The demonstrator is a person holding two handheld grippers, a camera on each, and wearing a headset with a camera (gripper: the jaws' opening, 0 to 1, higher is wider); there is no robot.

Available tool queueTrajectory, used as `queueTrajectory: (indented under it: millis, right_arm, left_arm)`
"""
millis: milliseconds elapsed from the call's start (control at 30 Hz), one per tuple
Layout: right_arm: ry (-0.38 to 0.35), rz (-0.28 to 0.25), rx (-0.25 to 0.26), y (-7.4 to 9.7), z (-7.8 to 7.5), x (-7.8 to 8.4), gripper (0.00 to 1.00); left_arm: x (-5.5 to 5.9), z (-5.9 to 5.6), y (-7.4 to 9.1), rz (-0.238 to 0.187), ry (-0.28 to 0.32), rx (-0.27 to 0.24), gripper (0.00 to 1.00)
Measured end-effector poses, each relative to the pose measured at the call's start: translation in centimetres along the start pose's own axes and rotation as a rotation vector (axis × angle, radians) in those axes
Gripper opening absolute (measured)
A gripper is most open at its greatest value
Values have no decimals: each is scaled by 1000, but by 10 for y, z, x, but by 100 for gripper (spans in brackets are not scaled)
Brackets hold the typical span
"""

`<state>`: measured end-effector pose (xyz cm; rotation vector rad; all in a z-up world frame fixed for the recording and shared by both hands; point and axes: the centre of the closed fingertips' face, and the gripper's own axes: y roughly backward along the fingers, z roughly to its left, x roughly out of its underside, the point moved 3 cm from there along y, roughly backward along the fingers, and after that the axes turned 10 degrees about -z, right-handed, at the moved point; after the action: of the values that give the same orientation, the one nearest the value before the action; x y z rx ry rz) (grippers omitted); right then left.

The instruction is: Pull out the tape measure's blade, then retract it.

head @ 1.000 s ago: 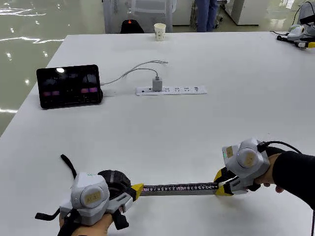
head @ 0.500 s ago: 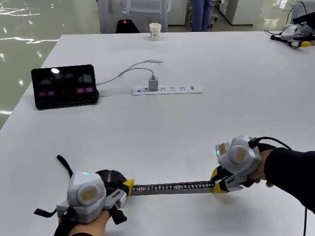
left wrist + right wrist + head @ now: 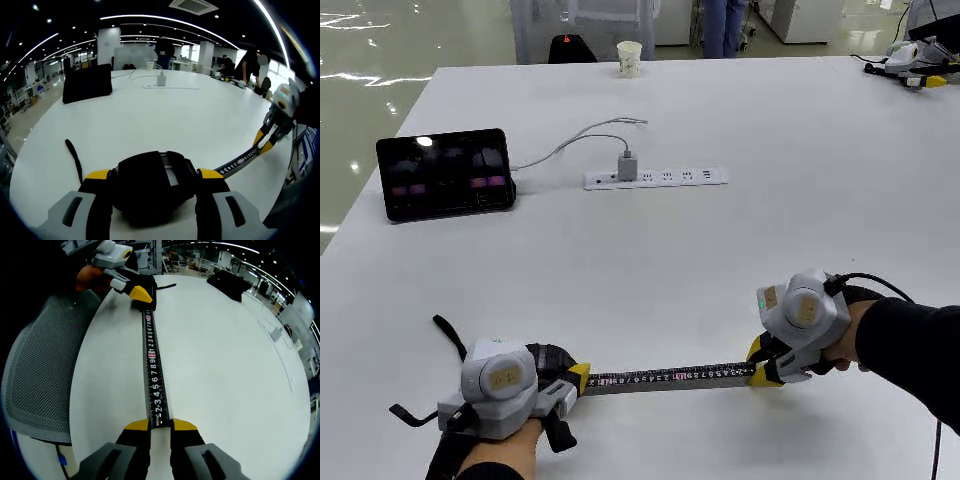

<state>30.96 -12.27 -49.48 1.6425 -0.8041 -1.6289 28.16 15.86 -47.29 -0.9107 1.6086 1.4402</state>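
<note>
The black tape measure case [image 3: 152,185] lies on the white table [image 3: 650,260], clamped between the yellow-tipped jaws of my left gripper [image 3: 575,378] [image 3: 155,175]. A black wrist strap [image 3: 448,334] trails from it. The blade [image 3: 670,377] [image 3: 151,367] [image 3: 237,162] is drawn out to the right along the tabletop, numbers facing up. My right gripper [image 3: 757,365] [image 3: 161,425] is shut on the blade's end. In the right gripper view the left gripper [image 3: 135,292] sits at the far end of the blade.
A dark tablet [image 3: 444,172] stands at the back left. A white power strip [image 3: 655,177] with a plugged charger and cable lies mid-table. A paper cup [image 3: 629,57] is at the far edge. Other equipment [image 3: 910,60] rests at the far right corner.
The head camera has tilted, shifting the scene. The span of blade between the grippers has grown slightly, with the left gripper a little further left.
</note>
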Motion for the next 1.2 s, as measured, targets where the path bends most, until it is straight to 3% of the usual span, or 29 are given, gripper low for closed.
queueTrajectory:
  millis: [433,1200]
  right_arm:
    - [-33,-2,-16,-3,-2,-3,11]
    - [5,32,-6,-8,-1,-13,11]
  left_arm:
    - [1,0,0,11,-8,8,61]
    - [1,-1,0,14,-3,21,62]
